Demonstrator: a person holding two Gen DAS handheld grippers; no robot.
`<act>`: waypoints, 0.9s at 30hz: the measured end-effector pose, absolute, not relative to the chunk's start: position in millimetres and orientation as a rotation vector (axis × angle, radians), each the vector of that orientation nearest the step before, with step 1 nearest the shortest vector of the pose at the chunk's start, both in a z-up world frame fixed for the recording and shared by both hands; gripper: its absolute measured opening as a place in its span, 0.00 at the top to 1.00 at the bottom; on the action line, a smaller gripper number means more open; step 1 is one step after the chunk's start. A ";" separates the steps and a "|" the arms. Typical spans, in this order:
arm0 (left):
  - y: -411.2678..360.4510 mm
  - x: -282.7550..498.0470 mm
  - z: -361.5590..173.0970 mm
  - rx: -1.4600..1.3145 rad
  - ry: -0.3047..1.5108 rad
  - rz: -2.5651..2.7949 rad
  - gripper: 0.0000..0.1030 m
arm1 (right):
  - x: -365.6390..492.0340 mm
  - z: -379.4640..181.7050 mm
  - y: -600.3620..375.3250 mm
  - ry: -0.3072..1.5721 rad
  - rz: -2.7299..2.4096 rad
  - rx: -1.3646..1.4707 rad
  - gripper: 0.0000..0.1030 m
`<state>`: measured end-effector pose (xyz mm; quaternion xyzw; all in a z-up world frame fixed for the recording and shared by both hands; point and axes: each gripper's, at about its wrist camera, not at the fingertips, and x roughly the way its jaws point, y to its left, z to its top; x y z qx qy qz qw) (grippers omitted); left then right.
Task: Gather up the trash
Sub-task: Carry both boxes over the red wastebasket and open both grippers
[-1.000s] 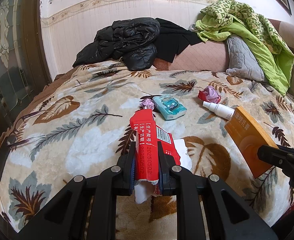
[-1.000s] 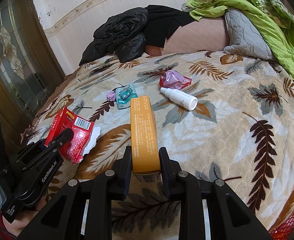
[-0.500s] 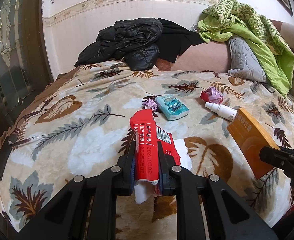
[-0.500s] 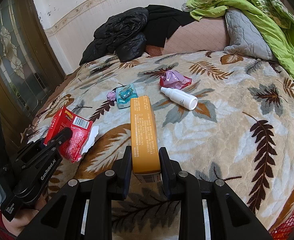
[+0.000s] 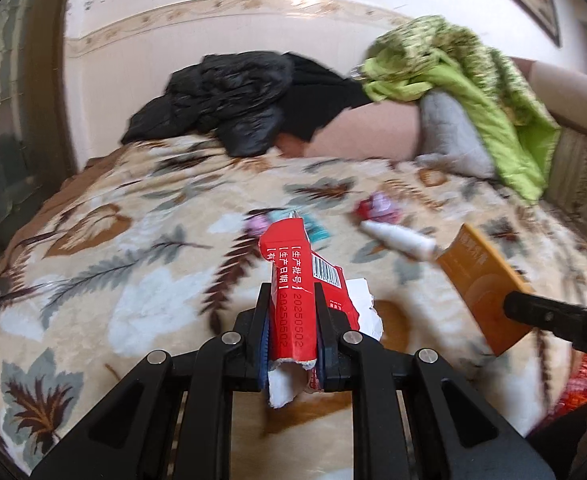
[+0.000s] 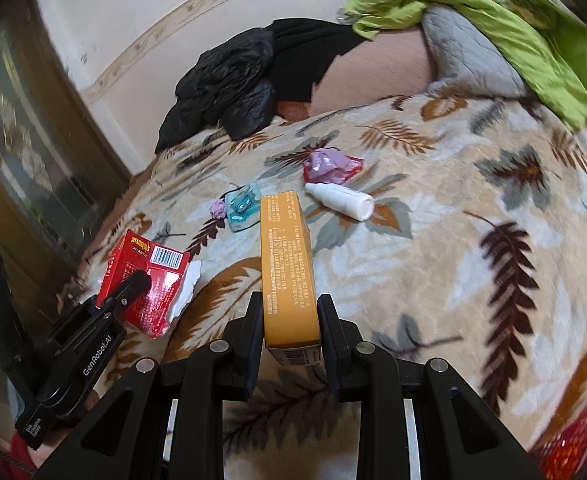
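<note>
I am gripping a torn red packet (image 5: 293,288) in my left gripper (image 5: 292,330), both fingers pressed flat against its sides; a ragged strip of white lining is hanging out of its near end. It is being held above the leaf-patterned blanket (image 5: 133,280), not touching it. In the right wrist view the same red packet (image 6: 145,276) is showing its barcode at the left of the scene, clamped in the left gripper (image 6: 131,286).

My right gripper (image 6: 291,330) is closing on an orange box (image 6: 289,272), the fingers squeezing its long sides near the end that carries a barcode. The box is pointing away from me, lifted off the blanket (image 6: 453,280). From the left wrist view the orange box (image 5: 481,280) is sitting at the right, tilted, with one black finger of the right gripper across its near corner.

Farther out on the blanket, more trash is lying: a white bottle (image 6: 339,200) on its side, a crumpled pink and red wrapper (image 6: 331,166) just beyond it, a teal tissue pack (image 6: 243,206) to the left, and a small purple wad (image 6: 217,208) touching that pack's left edge. A black jacket (image 6: 229,88) is heaped at the far edge, and a green quilt (image 6: 513,12) is draped over a grey pillow (image 6: 473,60) at the far right. The left view is motion-blurred.
</note>
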<state>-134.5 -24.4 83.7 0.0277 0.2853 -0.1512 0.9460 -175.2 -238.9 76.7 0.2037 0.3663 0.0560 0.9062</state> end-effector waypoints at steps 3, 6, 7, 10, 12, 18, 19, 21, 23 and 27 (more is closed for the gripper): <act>-36.8 -148.8 96.0 0.019 0.586 -0.406 0.84 | -201.4 85.6 -260.4 0.740 0.097 0.467 0.73; -53.8 -164.4 107.1 -0.005 0.599 -0.511 0.84 | -226.9 94.4 -282.7 0.713 0.062 0.492 0.73; -60.1 -168.7 110.0 -0.003 0.603 -0.538 0.84 | -239.4 97.3 -295.1 0.700 0.038 0.510 0.73; -87.5 -186.4 119.7 -0.007 0.625 -0.645 0.84 | -268.1 100.5 -325.3 0.678 -0.029 0.552 0.73; -110.2 -199.6 125.7 0.008 0.634 -0.715 0.84 | -292.8 99.3 -350.6 0.668 -0.098 0.593 0.73; -185.1 -238.6 138.1 0.075 0.662 -0.920 0.84 | -362.8 96.4 -409.9 0.633 -0.261 0.675 0.73; -196.9 -244.6 138.7 0.085 0.670 -0.949 0.84 | -374.5 96.2 -418.7 0.627 -0.288 0.685 0.73; -221.9 -257.5 138.7 0.113 0.686 -1.007 0.84 | -396.6 94.8 -433.4 0.618 -0.338 0.701 0.73; -247.2 -269.7 137.6 0.138 0.707 -1.061 0.84 | -412.0 93.3 -447.4 0.616 -0.370 0.716 0.73; -290.7 -289.2 131.0 0.188 0.752 -1.162 0.84 | -433.0 85.1 -462.4 0.622 -0.425 0.748 0.72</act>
